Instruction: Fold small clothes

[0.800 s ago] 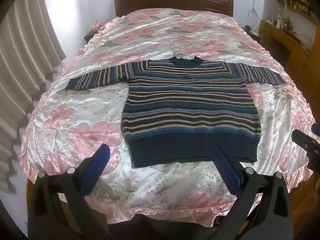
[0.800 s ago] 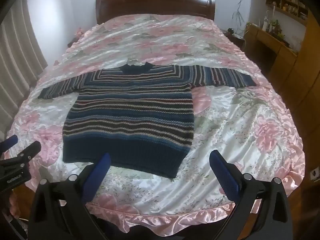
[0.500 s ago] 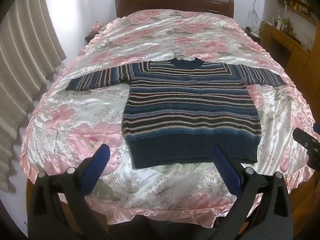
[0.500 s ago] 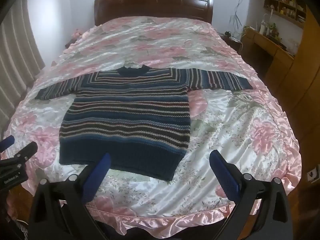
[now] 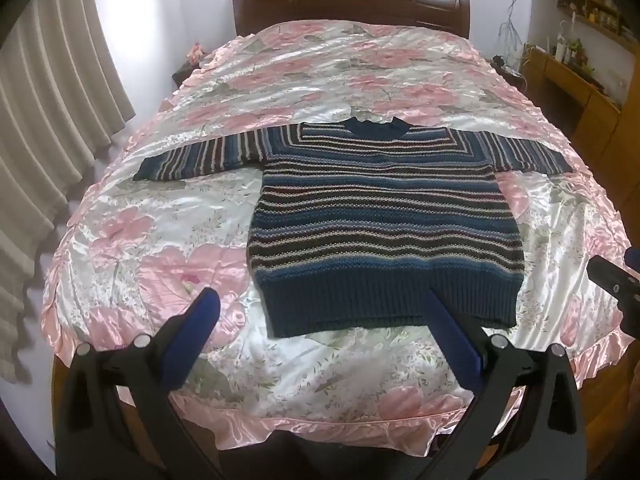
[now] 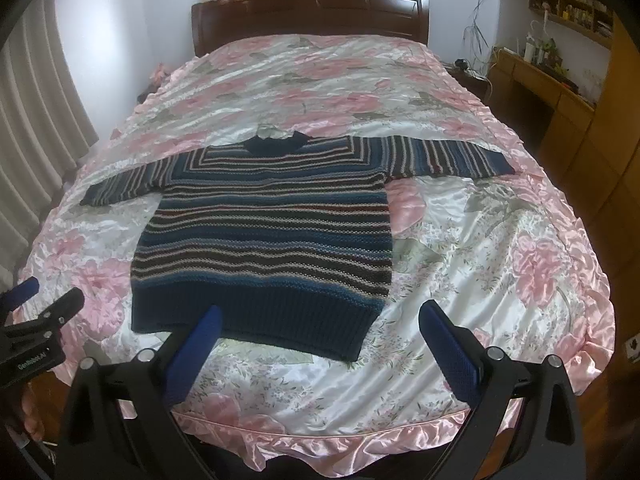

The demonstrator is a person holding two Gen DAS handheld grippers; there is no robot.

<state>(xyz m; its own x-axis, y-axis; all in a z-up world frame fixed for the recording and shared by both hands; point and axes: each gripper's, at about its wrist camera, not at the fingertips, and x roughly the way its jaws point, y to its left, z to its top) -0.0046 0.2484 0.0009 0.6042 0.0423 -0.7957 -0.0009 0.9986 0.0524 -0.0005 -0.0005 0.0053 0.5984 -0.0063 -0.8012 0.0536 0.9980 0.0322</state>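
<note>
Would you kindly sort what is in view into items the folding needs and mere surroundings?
Needed: dark blue striped knitted sweater; left hand-held gripper; right hand-held gripper.

Surroundings: pink floral satin bedspread; dark wooden headboard; beige pleated curtain; wooden desk.

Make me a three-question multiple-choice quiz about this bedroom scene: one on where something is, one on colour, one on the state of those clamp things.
1. Where does the sweater lie?
A. On the desk
B. Spread flat on the bed
C. On the floor

2. What colour are the gripper pads?
A. Blue
B. Red
C. Yellow

3. How are the two grippers?
A. Both open, holding nothing
B. Both shut on cloth
C. One holds a sleeve

Answers:
1 B, the sweater lies sleeves out on the floral bedspread.
2 A, the pads are blue.
3 A, left gripper and right gripper gape above the bed's foot.
</note>
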